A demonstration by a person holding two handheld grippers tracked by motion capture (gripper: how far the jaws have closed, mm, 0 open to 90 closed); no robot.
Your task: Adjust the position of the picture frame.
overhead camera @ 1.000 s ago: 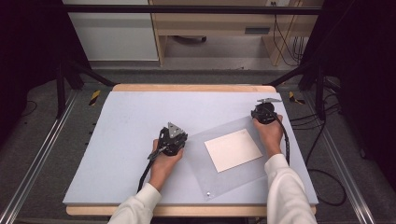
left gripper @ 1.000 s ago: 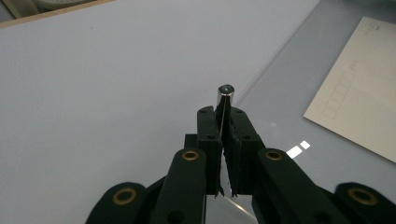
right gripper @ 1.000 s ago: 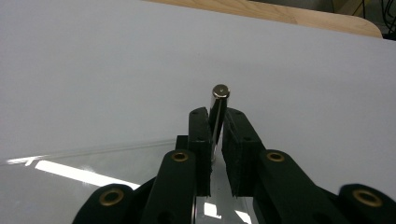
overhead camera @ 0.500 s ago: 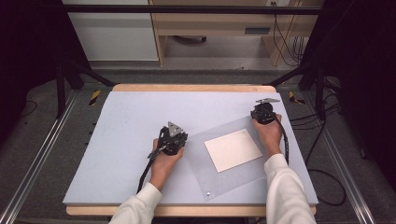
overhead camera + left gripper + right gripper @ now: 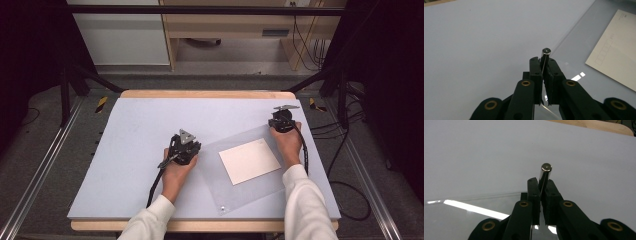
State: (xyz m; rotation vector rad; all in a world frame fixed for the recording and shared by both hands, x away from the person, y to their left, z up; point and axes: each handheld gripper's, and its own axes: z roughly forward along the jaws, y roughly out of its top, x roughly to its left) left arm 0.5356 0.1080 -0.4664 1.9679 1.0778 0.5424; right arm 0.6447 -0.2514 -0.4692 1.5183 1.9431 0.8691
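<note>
High view, noted as it stands: you hold the left gripper [image 5: 183, 148] at the 9 o'clock corner of a clear acrylic sheet [image 5: 260, 190] lying flat on the pale grey table mat [image 5: 135, 130], and the right gripper [image 5: 281, 121] at its 1 o'clock corner. A cream card [image 5: 250, 160] lies at the sheet's middle; whether it sits under or inside the sheet, I cannot tell. Left gripper view: the jaws of the left gripper [image 5: 544, 65] are drawn narrow, pinched on the sheet's edge, with a small metal stud [image 5: 546, 51] standing just past the tips at 12 o'clock. Right gripper view: the right gripper [image 5: 543, 183] is closed the same way on its own corner, a second stud [image 5: 546, 167] just beyond the tips. A third small fastener [image 5: 221, 206] shows at the 6 o'clock corner. My reading: you are about to lift or shift the sheet by two opposite corners. Do it well by raising both hands together and level, since a stiff clear sheet will flex and could slip from such a thin pinch; keep the bite deep, close behind the studs. No box, tray or bin shows on the table; the sheet is the nearest thing to a holder, and the card is all it carries.
</note>
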